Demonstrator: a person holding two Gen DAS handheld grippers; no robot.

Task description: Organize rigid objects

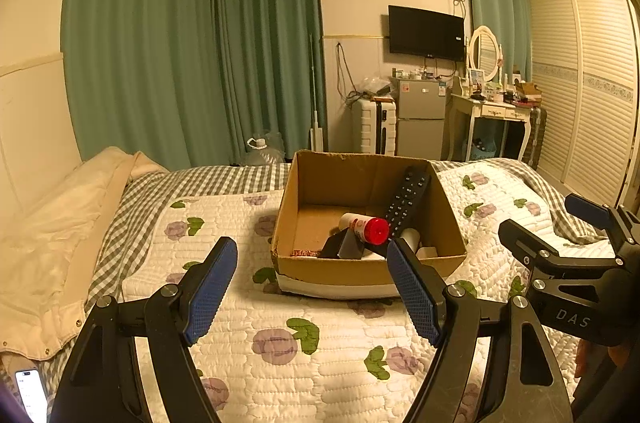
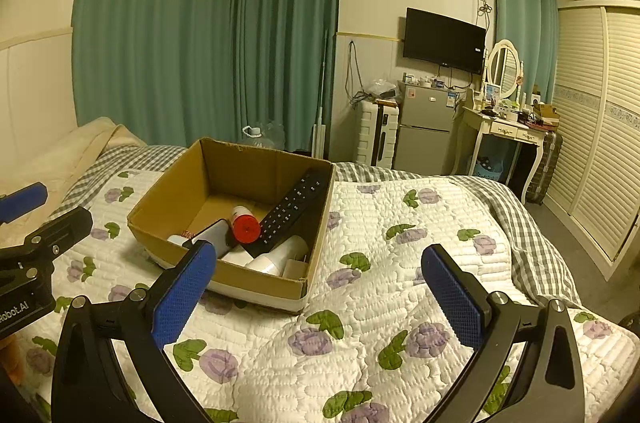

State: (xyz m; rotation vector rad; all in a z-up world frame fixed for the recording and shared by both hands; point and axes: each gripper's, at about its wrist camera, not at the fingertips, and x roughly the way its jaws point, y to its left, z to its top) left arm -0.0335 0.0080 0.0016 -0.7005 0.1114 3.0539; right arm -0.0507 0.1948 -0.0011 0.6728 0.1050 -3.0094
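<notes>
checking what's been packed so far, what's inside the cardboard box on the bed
Inside the cardboard box: a black remote control leaning on the right wall, a red-capped bottle, a dark phone-like slab and white items. Whatever lies beneath them is covered.

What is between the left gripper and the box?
Only flowered quilt lies between the left gripper and the cardboard box; the left wrist view shows it.
</notes>
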